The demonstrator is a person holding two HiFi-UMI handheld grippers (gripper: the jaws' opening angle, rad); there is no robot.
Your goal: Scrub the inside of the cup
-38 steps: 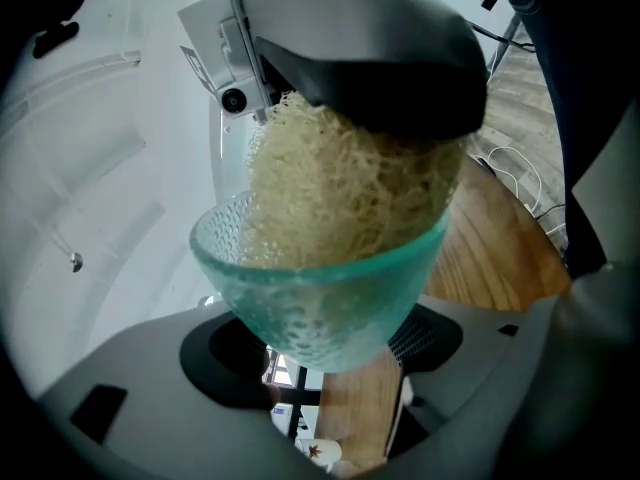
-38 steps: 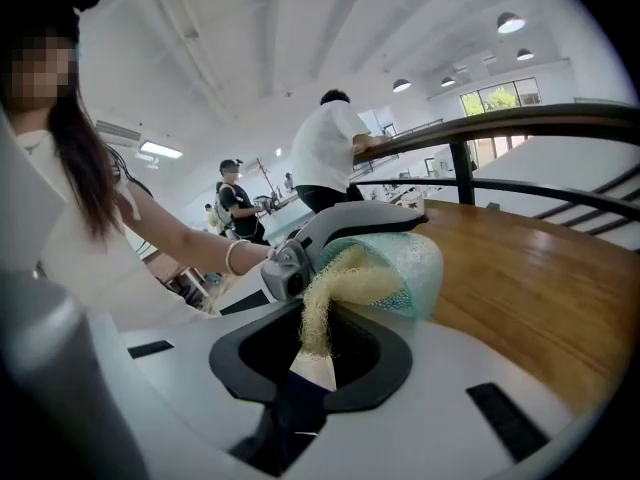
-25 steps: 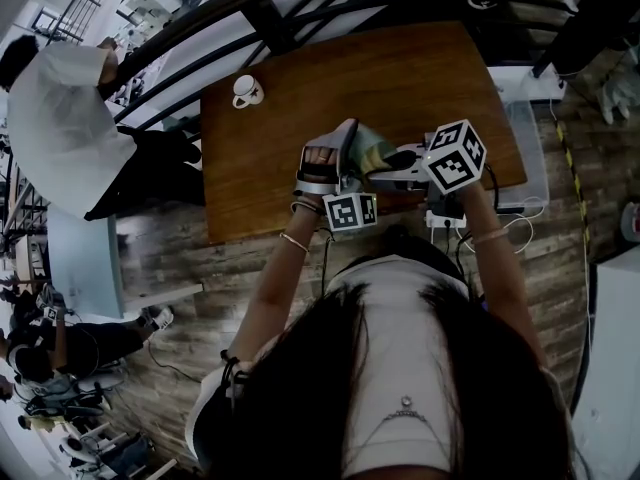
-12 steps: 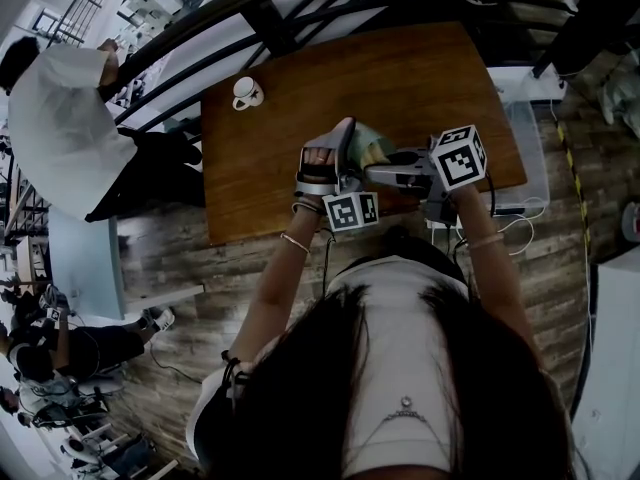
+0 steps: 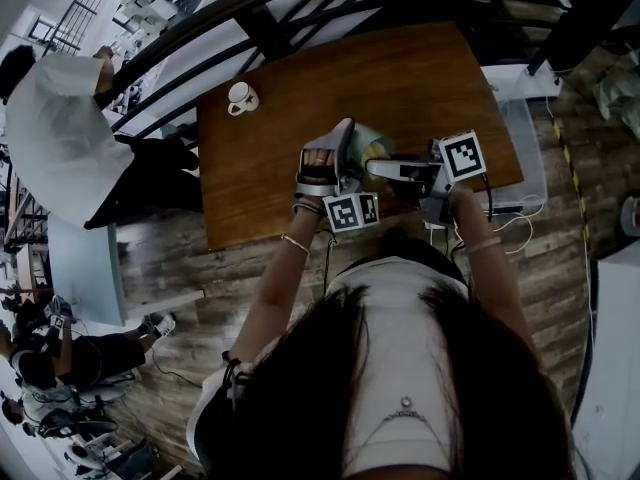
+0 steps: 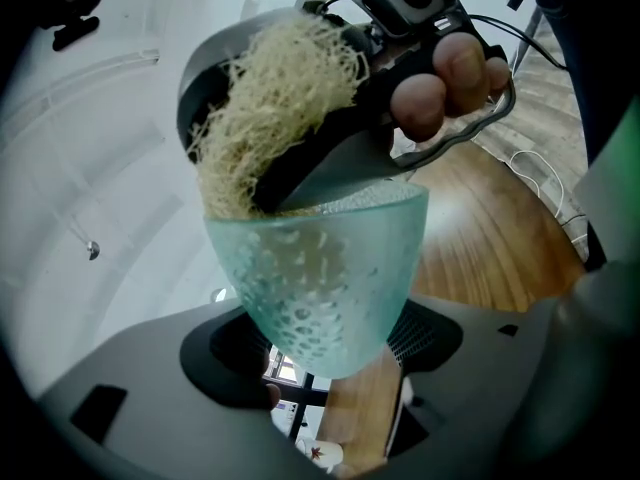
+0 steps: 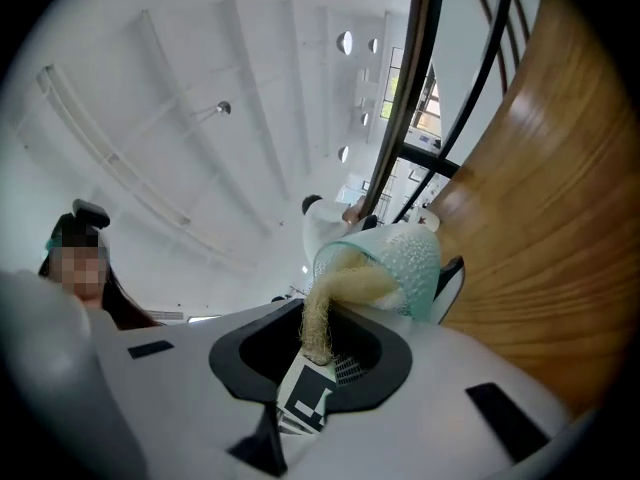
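Note:
A pale green dimpled glass cup (image 6: 320, 268) is tilted and clamped in my left gripper (image 6: 320, 333), above the table's near edge in the head view, cup (image 5: 368, 146). A straw-coloured loofah scrubber (image 6: 270, 108) is pinched in my right gripper (image 7: 318, 346), and its end is pushed down through the cup's mouth. In the right gripper view the loofah (image 7: 335, 303) runs from the jaws into the cup (image 7: 400, 258). In the head view the left gripper (image 5: 335, 163) and right gripper (image 5: 400, 173) meet at the cup.
The wooden table (image 5: 300, 88) carries a small white mug (image 5: 240, 96) at its far left corner. A black railing (image 5: 280, 8) runs behind it. A person in white (image 5: 60, 118) stands at the left. A clear plastic box (image 5: 527, 158) and cables lie right of the table.
My right gripper has twisted and shifted slightly at the cup, its marker cube turning and drawing back a little. The left gripper and cup stay almost still.

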